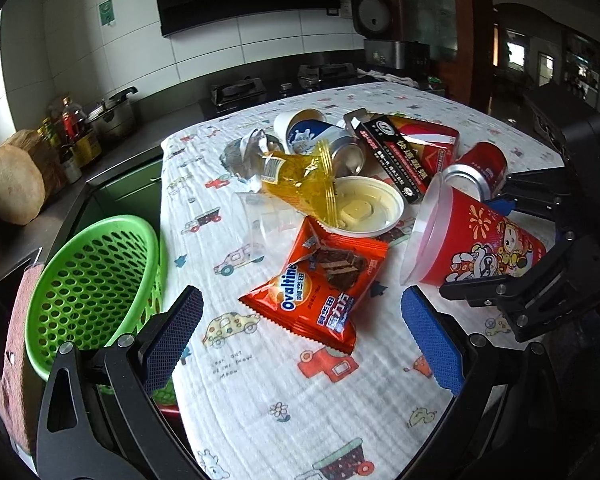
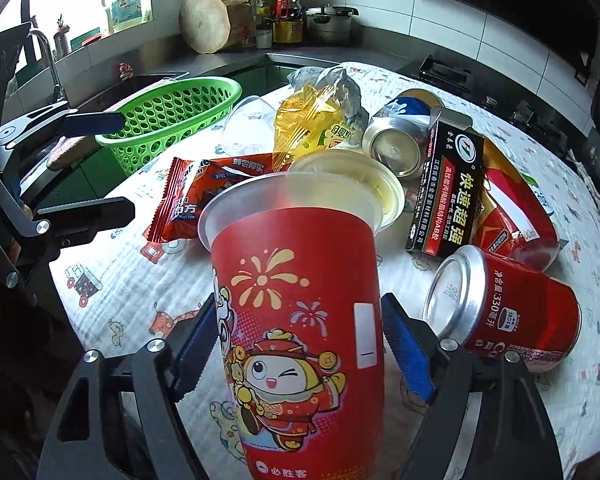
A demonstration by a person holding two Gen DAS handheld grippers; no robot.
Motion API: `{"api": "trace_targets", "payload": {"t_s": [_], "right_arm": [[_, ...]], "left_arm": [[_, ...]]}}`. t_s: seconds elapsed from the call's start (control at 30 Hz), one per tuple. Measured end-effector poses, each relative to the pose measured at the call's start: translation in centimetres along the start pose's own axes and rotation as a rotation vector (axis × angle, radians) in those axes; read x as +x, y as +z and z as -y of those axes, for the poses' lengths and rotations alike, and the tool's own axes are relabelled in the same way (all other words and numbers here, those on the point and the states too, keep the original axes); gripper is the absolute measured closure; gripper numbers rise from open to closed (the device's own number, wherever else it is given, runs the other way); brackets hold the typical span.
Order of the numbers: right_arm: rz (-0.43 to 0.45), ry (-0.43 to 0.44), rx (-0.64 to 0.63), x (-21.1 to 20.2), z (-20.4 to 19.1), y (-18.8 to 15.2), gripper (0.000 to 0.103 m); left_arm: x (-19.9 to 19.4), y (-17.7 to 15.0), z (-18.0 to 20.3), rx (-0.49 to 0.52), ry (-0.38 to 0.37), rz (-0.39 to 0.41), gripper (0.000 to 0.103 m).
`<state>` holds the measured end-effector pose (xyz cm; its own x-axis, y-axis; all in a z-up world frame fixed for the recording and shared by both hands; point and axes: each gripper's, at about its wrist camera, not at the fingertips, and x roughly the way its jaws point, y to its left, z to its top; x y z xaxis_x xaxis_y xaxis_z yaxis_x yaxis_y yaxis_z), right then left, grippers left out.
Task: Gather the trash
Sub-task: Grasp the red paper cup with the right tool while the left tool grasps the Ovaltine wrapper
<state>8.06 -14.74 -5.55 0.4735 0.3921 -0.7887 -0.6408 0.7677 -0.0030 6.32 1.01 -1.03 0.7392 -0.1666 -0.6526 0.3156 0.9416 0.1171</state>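
Observation:
A pile of trash lies on the patterned tablecloth (image 1: 284,392). My right gripper (image 2: 300,344) is shut on a red paper cup (image 2: 300,320) with cartoon print, its rim pointing away; the cup also shows in the left wrist view (image 1: 476,244). My left gripper (image 1: 300,332) is open and empty, just short of an orange Ovaltine wrapper (image 1: 320,284). The wrapper also shows in the right wrist view (image 2: 204,196). A green perforated basket (image 1: 92,280) sits at the table's left edge, also seen from the right wrist (image 2: 172,116).
The pile holds a yellow plastic bag (image 1: 300,184), a white bowl (image 1: 368,208), a red soda can (image 2: 508,312), a silver can (image 2: 396,148), a black glue box (image 2: 448,192), a red pack (image 1: 424,140) and a clear cup (image 2: 244,124). Counter, stove and sink surround the table.

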Motion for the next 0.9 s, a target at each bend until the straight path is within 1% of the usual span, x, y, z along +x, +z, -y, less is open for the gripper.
{"api": "trace_targets", "payload": {"t_s": [0.1,0.17,0.3,0.4,0.47,0.57,0.77,0.8,0.83,0.9], "right_arm": [[0.001,0.017,0.017,-0.2,0.3,-0.2,0.032],[0.005,0.019,0.024,-0.6,0.5,-0.4,0.032],[0.018,0.04,0.048,-1.5,0.9,-0.8,0.032],[0.029,0.055,0.064,-2.2,1.2,-1.1,0.032],[0.033,0.058,0.066,-2.6,1.3,-1.2,0.032],[0.036,0.07,0.072,-3.0,1.3,-1.4,0.032],[0.038,0.075,0.09,-3.1,1.6,-1.5,0.032],[0.037,0.074,0.091,-3.1,1.6,-1.5,0.032],[0.037,0.074,0.092,-3.1,1.6,-1.6,0.032],[0.036,0.071,0.093,-3.1,1.6,-1.6,0.032]], "left_arm": [[1.0,0.6,0.3,0.043,-0.045,0.0,0.006],[1.8,1.0,0.3,0.06,-0.062,-0.008,0.006],[3.3,1.7,0.0,0.079,-0.135,-0.014,0.006],[4.4,2.0,-0.1,0.085,-0.198,-0.034,0.006],[4.9,2.0,-0.1,0.1,-0.224,-0.046,0.006],[5.9,1.8,0.4,0.136,-0.224,-0.074,0.006],[7.6,1.3,0.4,0.138,-0.227,-0.121,0.006],[7.8,1.2,0.4,0.137,-0.225,-0.126,0.009],[8.0,1.1,0.5,0.135,-0.227,-0.131,0.017],[8.3,1.0,0.5,0.13,-0.225,-0.149,0.023]]}}
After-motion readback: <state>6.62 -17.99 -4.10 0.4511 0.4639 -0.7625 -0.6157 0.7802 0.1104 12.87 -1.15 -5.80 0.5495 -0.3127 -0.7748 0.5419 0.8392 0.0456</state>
